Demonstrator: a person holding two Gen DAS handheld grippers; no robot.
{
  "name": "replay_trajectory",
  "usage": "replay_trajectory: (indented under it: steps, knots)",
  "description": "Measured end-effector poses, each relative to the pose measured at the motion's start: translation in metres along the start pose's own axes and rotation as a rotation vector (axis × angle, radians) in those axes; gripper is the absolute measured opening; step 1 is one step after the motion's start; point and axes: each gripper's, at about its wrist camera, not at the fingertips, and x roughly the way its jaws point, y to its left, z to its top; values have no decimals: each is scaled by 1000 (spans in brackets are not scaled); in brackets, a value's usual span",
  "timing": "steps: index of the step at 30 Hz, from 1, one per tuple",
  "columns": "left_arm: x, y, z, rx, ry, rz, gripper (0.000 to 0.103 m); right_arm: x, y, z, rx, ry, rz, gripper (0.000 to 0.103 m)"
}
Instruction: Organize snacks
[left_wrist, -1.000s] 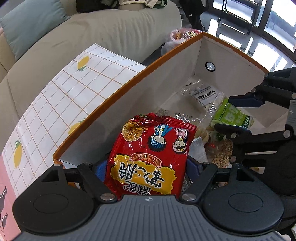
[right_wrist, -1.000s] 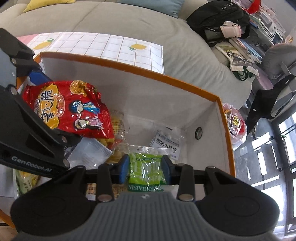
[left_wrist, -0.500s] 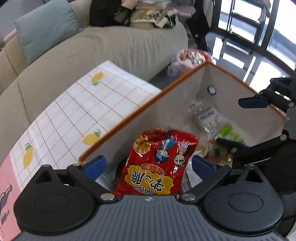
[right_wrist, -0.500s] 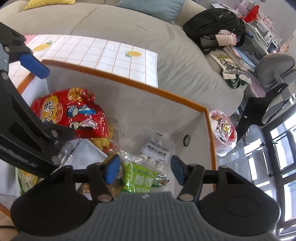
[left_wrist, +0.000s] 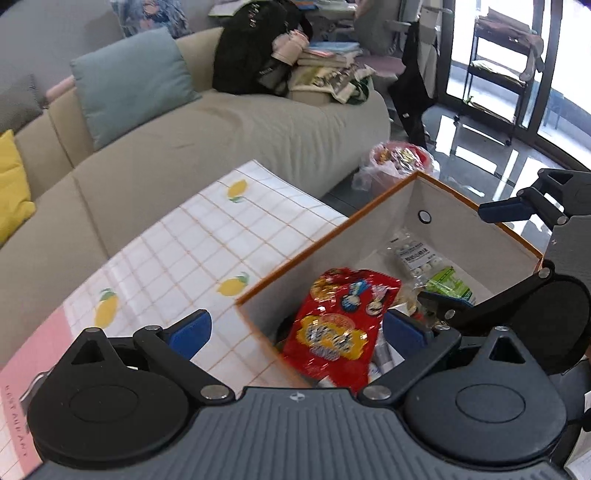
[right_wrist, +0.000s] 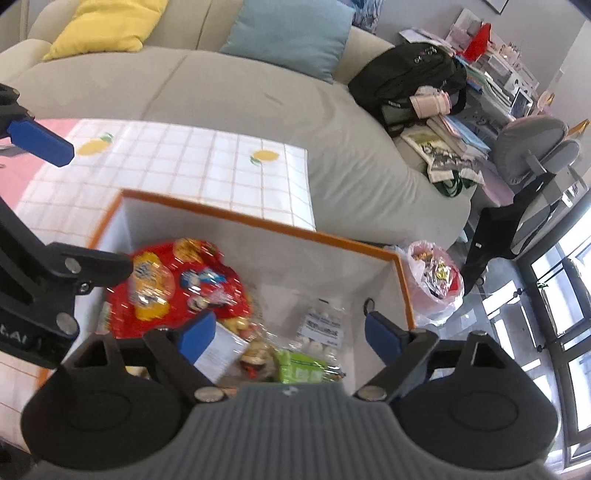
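In the left wrist view, the left gripper (left_wrist: 295, 332) hangs over the near corner of the orange-rimmed box (left_wrist: 325, 236), jaws spread as wide as they go with nothing pinched between them. The red snack bag (left_wrist: 340, 325) sits inside the box, leaning at the near end, and the green packet (left_wrist: 448, 282) lies further in next to a clear bag of white balls (left_wrist: 415, 254). The lemon-print tabletop (left_wrist: 207, 254) carries the box, with the sofa (left_wrist: 184, 147) behind it. Over in the right wrist view, the right gripper (right_wrist: 284, 336) is above the same box (right_wrist: 258, 221), jaws opening and empty; the green packet (right_wrist: 299, 365) lies loose on the box floor below them, red bag (right_wrist: 173, 288) off to the left. A pink plastic bag (right_wrist: 436, 280) sits on the floor beside the box.
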Motion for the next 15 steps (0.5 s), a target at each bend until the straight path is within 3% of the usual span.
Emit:
replay_trajectory:
  steps: [7,15]
  knots:
    - [-53,35,-23,-63,-64,61,103,-48,34,12,29,-89,55,98]
    - [-124,70,-62,-162,-142,166,103,-107,87,19,82,-212,168,100]
